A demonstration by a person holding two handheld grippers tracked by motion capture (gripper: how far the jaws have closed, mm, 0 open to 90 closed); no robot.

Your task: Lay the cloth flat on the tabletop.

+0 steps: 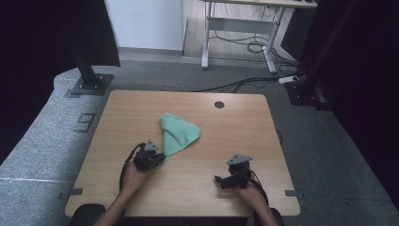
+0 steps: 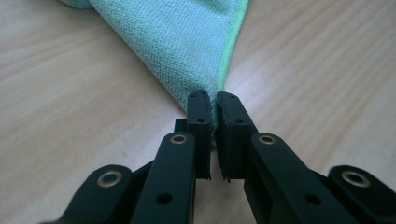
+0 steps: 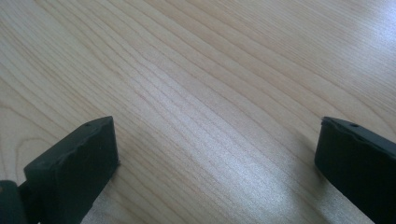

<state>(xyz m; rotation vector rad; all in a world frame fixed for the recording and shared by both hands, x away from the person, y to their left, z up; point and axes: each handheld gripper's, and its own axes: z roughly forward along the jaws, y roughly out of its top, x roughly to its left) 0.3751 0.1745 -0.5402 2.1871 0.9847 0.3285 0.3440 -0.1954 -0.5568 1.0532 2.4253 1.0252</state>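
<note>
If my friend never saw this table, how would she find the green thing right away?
Start at the wooden table and look near its middle, a bit to the left. There lies a mint-green cloth, folded into a triangle shape, with its near corner pinched in the shut left tool. It is the only soft, coloured thing on the table; the right tool is black and hard, open over bare wood.

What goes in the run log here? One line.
left gripper: shut on cloth corner | right gripper: open over table
</note>
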